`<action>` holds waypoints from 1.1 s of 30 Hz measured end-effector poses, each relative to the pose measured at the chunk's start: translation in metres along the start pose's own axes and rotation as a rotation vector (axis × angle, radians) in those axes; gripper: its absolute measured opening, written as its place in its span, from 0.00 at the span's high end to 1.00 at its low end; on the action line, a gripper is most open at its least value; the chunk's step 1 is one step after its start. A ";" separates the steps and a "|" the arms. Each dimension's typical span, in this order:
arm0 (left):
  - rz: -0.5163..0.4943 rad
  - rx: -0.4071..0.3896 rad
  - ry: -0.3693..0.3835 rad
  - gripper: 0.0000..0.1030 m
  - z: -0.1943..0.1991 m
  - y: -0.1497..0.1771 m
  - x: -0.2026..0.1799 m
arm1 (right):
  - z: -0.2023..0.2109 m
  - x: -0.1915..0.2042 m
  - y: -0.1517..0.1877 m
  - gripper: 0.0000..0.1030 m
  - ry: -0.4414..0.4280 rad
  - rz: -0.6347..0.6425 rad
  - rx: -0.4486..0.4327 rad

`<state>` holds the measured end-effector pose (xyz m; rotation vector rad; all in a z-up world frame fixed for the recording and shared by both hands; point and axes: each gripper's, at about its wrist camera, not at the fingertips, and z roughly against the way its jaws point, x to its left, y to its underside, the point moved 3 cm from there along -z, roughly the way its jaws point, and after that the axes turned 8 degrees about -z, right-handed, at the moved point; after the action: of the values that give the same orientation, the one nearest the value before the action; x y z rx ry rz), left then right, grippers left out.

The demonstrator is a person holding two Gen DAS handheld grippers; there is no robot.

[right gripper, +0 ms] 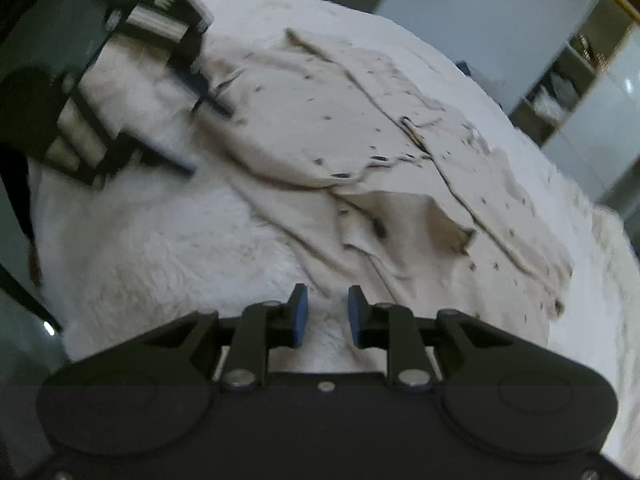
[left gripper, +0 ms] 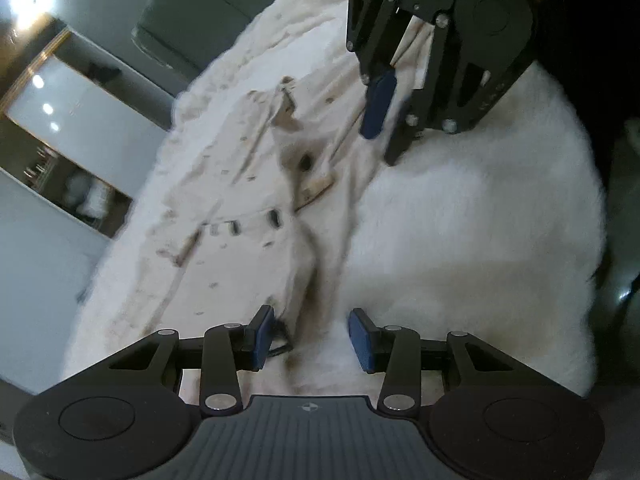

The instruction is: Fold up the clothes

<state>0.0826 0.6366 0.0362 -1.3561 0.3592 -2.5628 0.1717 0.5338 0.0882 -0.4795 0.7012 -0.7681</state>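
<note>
A cream garment with small dark specks (left gripper: 224, 216) lies spread and rumpled on a white fluffy blanket (left gripper: 460, 240); its collar is near the middle. It also shows in the right wrist view (right gripper: 360, 128). My left gripper (left gripper: 310, 338) is open and empty, its blue pads just above the garment's near edge. My right gripper (right gripper: 327, 316) is open and empty, just above the garment's edge. The right gripper shows in the left wrist view (left gripper: 390, 120) above the garment's far side. The left gripper shows blurred in the right wrist view (right gripper: 200, 132).
The white blanket (right gripper: 160, 248) covers a bed. A grey headboard (left gripper: 192, 16) stands behind it. Glossy wardrobe doors (left gripper: 80, 112) and an open shelf niche (right gripper: 560, 92) stand beside the bed. A dark gap runs along the bed edge (left gripper: 616, 240).
</note>
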 end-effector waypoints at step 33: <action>0.196 -0.206 0.200 0.48 0.050 0.009 0.074 | 0.036 -0.079 -0.023 0.54 -0.197 -0.167 -0.134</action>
<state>0.0844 0.6005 0.1180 -1.0640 0.7701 -2.5561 0.1464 0.5847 0.1580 -0.7327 0.5351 -0.8199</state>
